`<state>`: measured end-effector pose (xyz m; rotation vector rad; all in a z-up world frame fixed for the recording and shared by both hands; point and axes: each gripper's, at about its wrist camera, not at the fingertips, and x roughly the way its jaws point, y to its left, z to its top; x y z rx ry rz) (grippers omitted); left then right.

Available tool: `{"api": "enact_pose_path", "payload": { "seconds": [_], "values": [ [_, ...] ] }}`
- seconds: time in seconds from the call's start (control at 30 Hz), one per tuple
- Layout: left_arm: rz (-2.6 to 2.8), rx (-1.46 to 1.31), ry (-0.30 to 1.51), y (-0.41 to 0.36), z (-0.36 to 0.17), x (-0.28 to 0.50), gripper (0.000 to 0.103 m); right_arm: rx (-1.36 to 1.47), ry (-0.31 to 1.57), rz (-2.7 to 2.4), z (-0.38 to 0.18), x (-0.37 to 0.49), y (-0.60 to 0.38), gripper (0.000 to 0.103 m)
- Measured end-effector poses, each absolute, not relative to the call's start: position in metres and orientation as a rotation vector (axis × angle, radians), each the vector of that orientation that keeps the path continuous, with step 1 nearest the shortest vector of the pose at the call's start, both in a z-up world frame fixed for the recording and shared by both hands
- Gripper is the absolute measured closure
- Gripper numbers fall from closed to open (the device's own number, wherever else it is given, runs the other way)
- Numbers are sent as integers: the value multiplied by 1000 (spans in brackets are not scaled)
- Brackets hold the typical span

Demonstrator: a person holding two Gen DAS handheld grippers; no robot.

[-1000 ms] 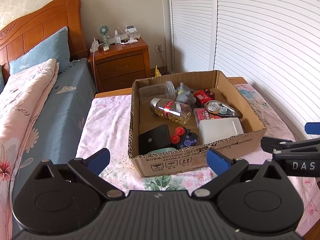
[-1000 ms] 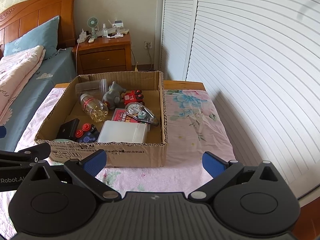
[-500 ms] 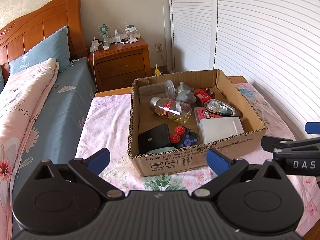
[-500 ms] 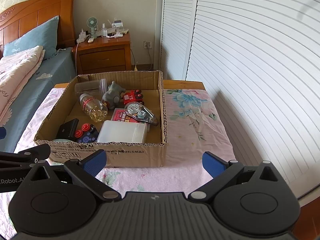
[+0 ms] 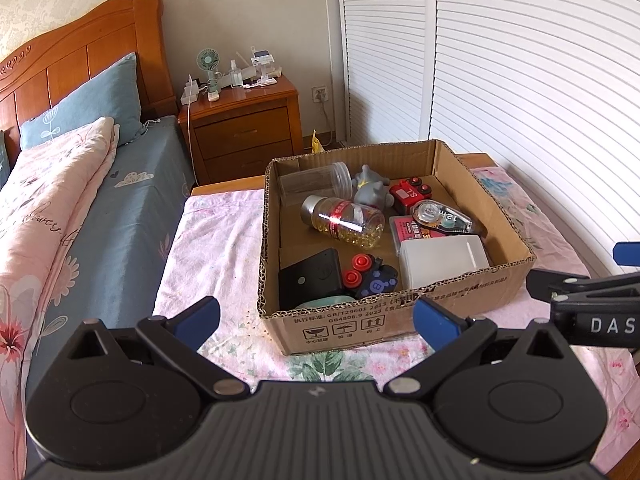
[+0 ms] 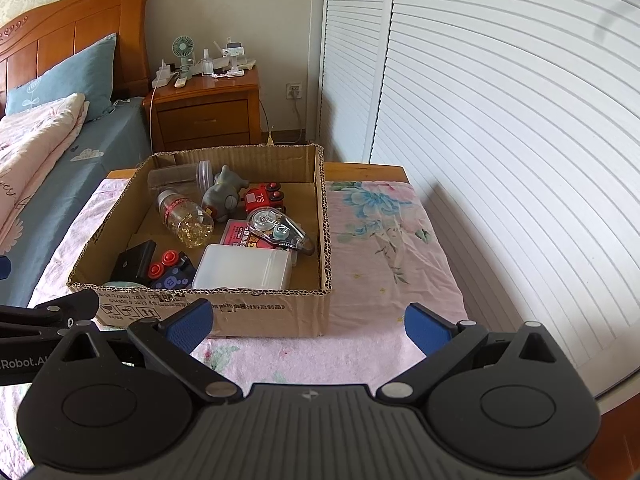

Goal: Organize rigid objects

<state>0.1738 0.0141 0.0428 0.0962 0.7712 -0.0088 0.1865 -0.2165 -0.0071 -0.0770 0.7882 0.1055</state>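
A cardboard box (image 5: 400,320) (image 6: 256,312) stands on a pink floral cloth. It holds several objects: a white plastic case (image 5: 442,260) (image 6: 244,268), a bottle of yellow capsules (image 5: 344,222) (image 6: 186,216), a correction tape (image 5: 440,216) (image 6: 278,228), a red toy (image 5: 410,192) (image 6: 266,198), a grey figure (image 5: 370,190) (image 6: 222,198), a black box (image 5: 310,278) and a blue toy with red buttons (image 5: 366,276). My left gripper (image 5: 316,318) and right gripper (image 6: 306,322) are open and empty, just in front of the box.
A bed (image 5: 100,220) with a pink quilt lies to the left. A wooden nightstand (image 5: 244,124) with a fan and small items stands behind. White louvred doors (image 6: 500,120) run along the right. Bare cloth (image 6: 384,248) lies right of the box.
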Motion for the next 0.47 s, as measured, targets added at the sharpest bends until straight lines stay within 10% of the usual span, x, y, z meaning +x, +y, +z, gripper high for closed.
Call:
{"api": "enact_pose_path", "payload": {
  "seconds": [0.47],
  "values": [
    [-8, 98, 768, 14, 46, 173, 1, -76, 779, 107, -4, 184, -217, 0]
  ]
}}
